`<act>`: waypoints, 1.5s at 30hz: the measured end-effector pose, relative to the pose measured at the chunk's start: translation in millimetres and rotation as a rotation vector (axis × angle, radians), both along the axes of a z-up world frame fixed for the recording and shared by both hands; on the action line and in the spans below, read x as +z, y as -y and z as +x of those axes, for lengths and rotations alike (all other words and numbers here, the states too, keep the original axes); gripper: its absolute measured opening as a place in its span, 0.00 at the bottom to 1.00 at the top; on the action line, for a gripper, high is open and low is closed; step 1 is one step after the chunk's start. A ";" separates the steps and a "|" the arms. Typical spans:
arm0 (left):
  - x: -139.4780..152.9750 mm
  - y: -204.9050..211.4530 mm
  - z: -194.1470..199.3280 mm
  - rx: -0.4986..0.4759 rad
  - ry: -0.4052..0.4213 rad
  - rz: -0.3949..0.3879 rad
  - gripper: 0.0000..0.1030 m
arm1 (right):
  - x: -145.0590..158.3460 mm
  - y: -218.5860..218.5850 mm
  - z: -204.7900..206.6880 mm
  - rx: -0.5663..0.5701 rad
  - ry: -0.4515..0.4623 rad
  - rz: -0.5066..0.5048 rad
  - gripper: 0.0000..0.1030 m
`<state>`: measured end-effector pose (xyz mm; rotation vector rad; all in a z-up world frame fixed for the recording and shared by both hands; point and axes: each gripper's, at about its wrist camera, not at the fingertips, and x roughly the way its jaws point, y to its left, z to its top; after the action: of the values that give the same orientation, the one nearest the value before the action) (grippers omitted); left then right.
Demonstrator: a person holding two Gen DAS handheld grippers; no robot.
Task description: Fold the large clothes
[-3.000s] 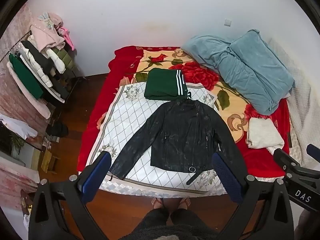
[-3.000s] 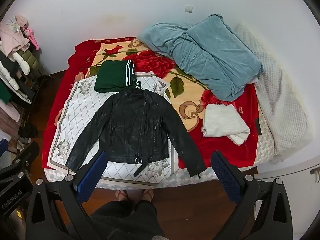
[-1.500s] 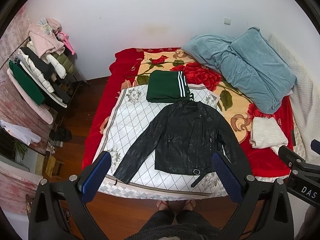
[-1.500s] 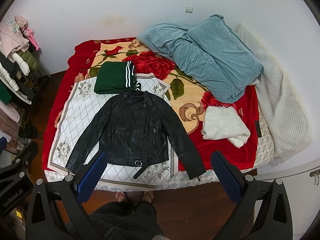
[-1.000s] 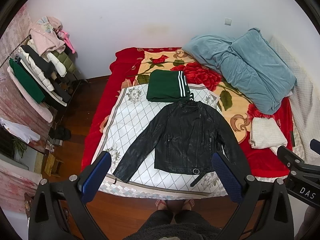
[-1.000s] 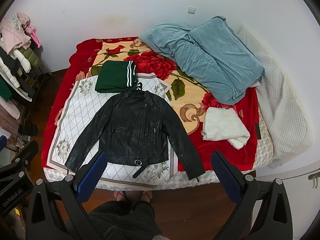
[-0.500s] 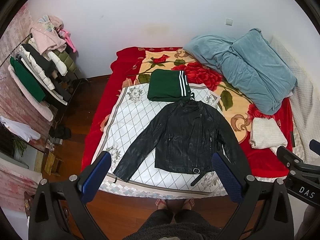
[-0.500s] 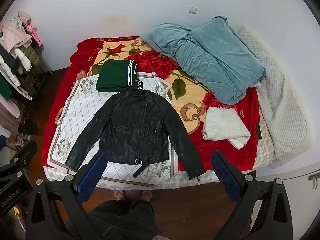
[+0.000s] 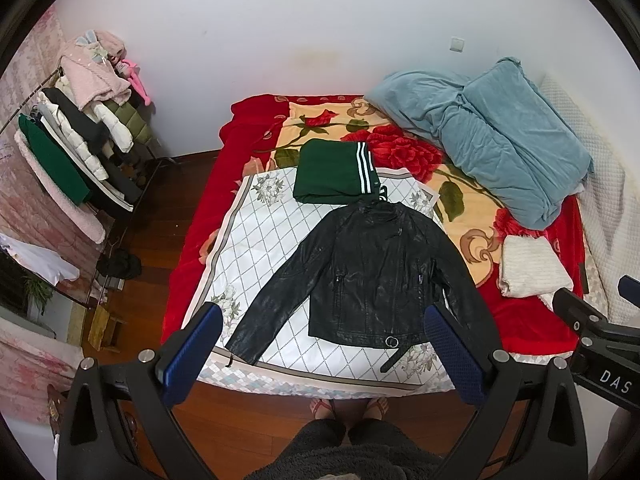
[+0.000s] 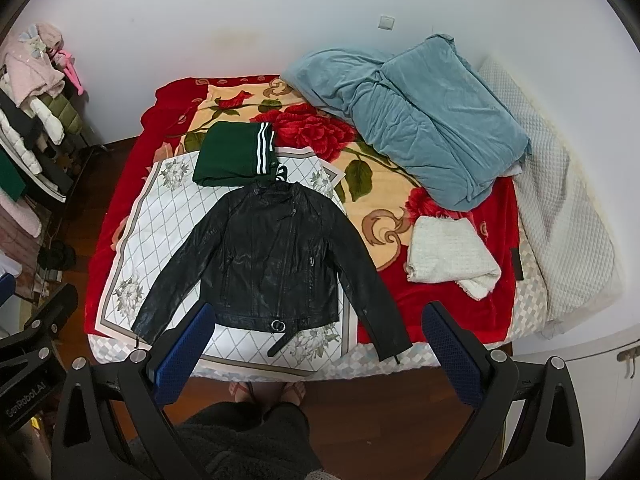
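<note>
A black leather jacket (image 9: 372,268) lies flat and face up on a white diamond-patterned sheet (image 9: 260,240) on the bed, both sleeves spread out and down; it also shows in the right wrist view (image 10: 272,260). My left gripper (image 9: 324,344) is open and empty, held high above the bed's near edge. My right gripper (image 10: 316,344) is open and empty, also high above the near edge. A folded green garment with white stripes (image 9: 334,172) lies just beyond the jacket's collar.
A rumpled blue blanket (image 10: 416,120) and a folded white knit (image 10: 448,256) lie on the red floral bedspread (image 10: 400,208) to the right. A clothes rack (image 9: 76,148) stands at the left by the wall. My feet (image 9: 348,406) stand on the wood floor at the bed's edge.
Both views shifted only slightly; the jacket and the open grippers stand as before.
</note>
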<state>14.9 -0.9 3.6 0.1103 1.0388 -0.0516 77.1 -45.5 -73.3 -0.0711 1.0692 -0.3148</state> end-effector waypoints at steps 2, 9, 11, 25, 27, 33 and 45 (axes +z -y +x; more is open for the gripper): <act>0.1 0.4 -0.5 0.000 -0.002 0.001 1.00 | 0.1 0.7 0.2 -0.001 0.000 -0.001 1.00; 0.7 -0.5 -0.9 -0.007 -0.004 -0.011 1.00 | -1.5 -3.3 1.8 -0.017 -0.003 0.005 1.00; -0.6 -1.7 2.4 -0.009 -0.003 -0.015 1.00 | -0.5 -3.3 3.1 -0.028 -0.005 0.013 1.00; -101.4 10.9 76.7 -0.059 0.070 0.045 1.00 | -104.1 100.6 20.7 -0.382 0.052 0.141 0.83; -126.3 18.2 89.5 -0.063 0.035 0.051 1.00 | -138.2 133.5 24.5 -0.446 0.020 0.162 0.69; -209.1 53.4 122.5 -0.031 -0.052 0.099 1.00 | -265.6 250.6 13.9 -0.667 -0.057 0.350 0.58; -395.3 122.1 159.8 -0.020 -0.311 0.254 1.00 | -554.9 403.6 -113.3 -1.272 -0.041 0.929 0.57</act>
<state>174.7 -123.0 -391.7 0.3518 1.3523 0.0475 -36.2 -449.1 -628.2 1.4836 1.0923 -0.9068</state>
